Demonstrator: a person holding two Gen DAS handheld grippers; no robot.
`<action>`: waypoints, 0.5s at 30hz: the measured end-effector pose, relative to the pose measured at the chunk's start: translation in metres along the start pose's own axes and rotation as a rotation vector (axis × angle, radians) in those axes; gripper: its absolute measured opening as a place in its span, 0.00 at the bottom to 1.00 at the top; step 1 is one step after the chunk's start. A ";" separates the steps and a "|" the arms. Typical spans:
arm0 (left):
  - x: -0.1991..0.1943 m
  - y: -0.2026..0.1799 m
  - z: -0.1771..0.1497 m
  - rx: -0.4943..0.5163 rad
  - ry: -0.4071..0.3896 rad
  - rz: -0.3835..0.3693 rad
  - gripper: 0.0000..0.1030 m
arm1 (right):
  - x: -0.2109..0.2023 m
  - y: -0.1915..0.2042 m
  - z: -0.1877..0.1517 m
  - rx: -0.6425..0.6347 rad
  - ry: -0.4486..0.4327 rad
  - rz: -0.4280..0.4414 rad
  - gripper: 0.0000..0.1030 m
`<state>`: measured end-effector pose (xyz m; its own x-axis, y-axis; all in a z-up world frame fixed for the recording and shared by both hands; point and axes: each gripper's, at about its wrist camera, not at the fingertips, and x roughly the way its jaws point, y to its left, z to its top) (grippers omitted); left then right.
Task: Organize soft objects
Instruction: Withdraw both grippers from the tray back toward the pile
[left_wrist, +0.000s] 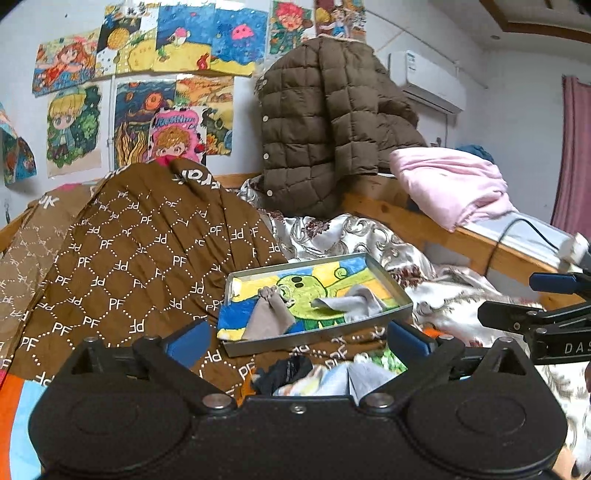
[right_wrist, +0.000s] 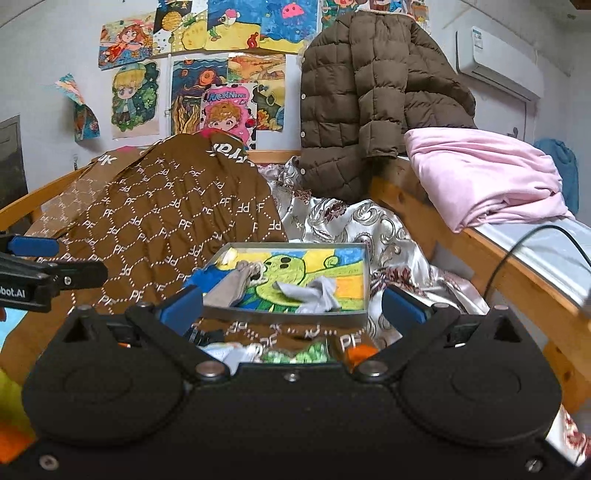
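Observation:
A shallow grey tray (left_wrist: 393, 284) (right_wrist: 364, 280), lined with a painted green cartoon picture, rests on the bed. In it lie a tan sock (left_wrist: 267, 314) (right_wrist: 231, 286) at the left and a light grey sock (left_wrist: 358, 301) (right_wrist: 317, 293) at the right. My left gripper (left_wrist: 297, 338) is open and empty just in front of the tray. My right gripper (right_wrist: 291, 306) is also open and empty, beside the left one. Under both lies a small pile of soft items (left_wrist: 332, 380) (right_wrist: 291, 352), including a black sock (left_wrist: 284, 371), partly hidden by the gripper bodies.
A brown quilt printed with "PF" (left_wrist: 140, 258) covers the bed's left side, with a silver floral sheet (left_wrist: 351, 236) to the right. A brown puffer jacket (left_wrist: 325, 125) and a folded pink blanket (left_wrist: 450, 181) sit on the wooden rail (left_wrist: 406, 218). A black cable (right_wrist: 517, 247) hangs at the right.

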<state>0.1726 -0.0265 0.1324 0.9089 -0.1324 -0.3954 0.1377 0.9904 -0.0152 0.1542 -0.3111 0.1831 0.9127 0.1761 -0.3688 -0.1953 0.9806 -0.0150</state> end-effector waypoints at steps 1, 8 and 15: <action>-0.006 -0.002 -0.008 0.006 -0.013 0.016 0.99 | -0.004 0.000 -0.008 -0.001 -0.001 0.001 0.99; -0.038 -0.011 -0.049 0.004 -0.053 0.015 0.99 | -0.025 0.008 -0.052 -0.002 0.009 0.003 0.99; -0.042 -0.016 -0.076 0.052 -0.005 0.013 0.99 | -0.043 0.015 -0.084 -0.018 0.026 -0.004 0.99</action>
<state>0.1022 -0.0341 0.0797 0.9128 -0.1198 -0.3904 0.1457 0.9886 0.0373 0.0817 -0.3109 0.1206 0.9038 0.1695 -0.3930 -0.1983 0.9796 -0.0334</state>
